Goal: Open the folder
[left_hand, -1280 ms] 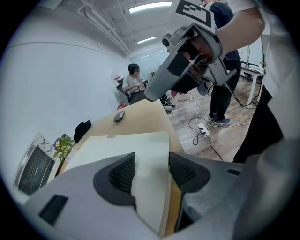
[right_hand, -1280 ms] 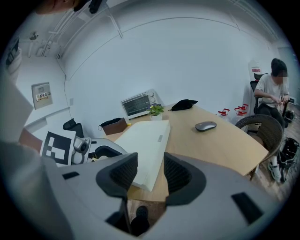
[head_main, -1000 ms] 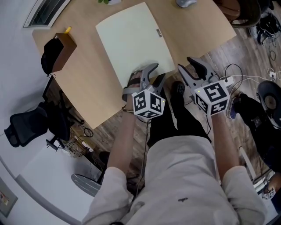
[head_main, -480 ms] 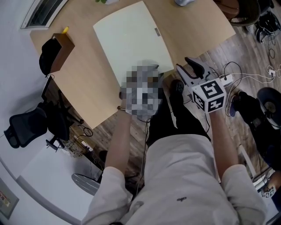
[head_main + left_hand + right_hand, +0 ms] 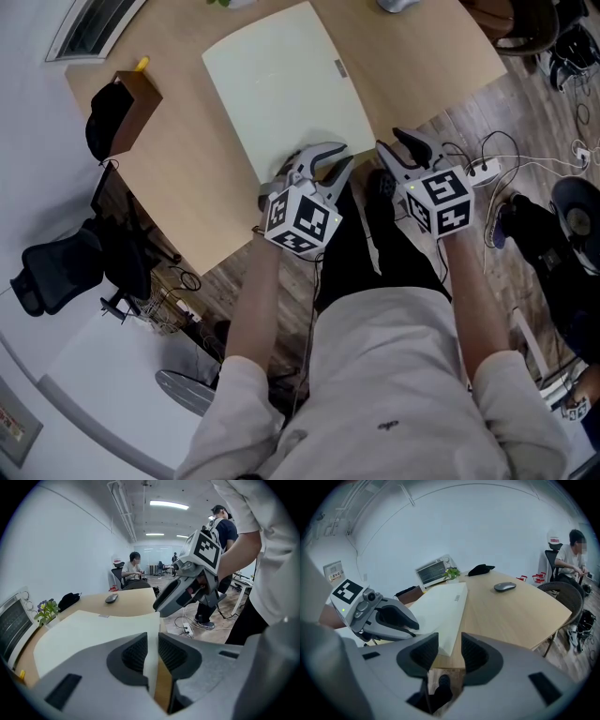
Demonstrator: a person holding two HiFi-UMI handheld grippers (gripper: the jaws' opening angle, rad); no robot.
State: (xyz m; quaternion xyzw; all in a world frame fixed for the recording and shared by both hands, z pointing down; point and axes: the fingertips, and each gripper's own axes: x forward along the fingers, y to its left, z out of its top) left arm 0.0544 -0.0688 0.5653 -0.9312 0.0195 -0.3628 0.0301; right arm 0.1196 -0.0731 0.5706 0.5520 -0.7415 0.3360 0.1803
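Note:
A pale yellow-green folder (image 5: pixel 281 84) lies shut on the wooden table (image 5: pixel 197 206), its near edge at the table's rim. My left gripper (image 5: pixel 336 159) is at that near edge. Its jaws have just been closing, and in the left gripper view the folder's edge (image 5: pixel 93 630) fills the narrow gap between the pads (image 5: pixel 136 653), which touch it on both sides. My right gripper (image 5: pixel 396 142) stands open just right of it, off the table's rim, with the folder's near corner (image 5: pixel 445 641) ahead of its jaws and nothing between them. Each gripper view shows the other gripper: the right gripper (image 5: pixel 187 588), the left gripper (image 5: pixel 415 627).
A grey mouse (image 5: pixel 505 587) lies on the table's far right. A brown box with a black cap (image 5: pixel 127 112) sits at the left corner, a toaster oven (image 5: pixel 433 571) and a plant (image 5: pixel 46 611) behind. Cables and a power strip (image 5: pixel 483 171) lie on the floor. Wicker chair (image 5: pixel 562 599).
The left gripper's jaws have narrowed around the folder's near edge and the gripper has rolled a little. The right gripper has sunk slightly and shifted left. The folder lies as before.

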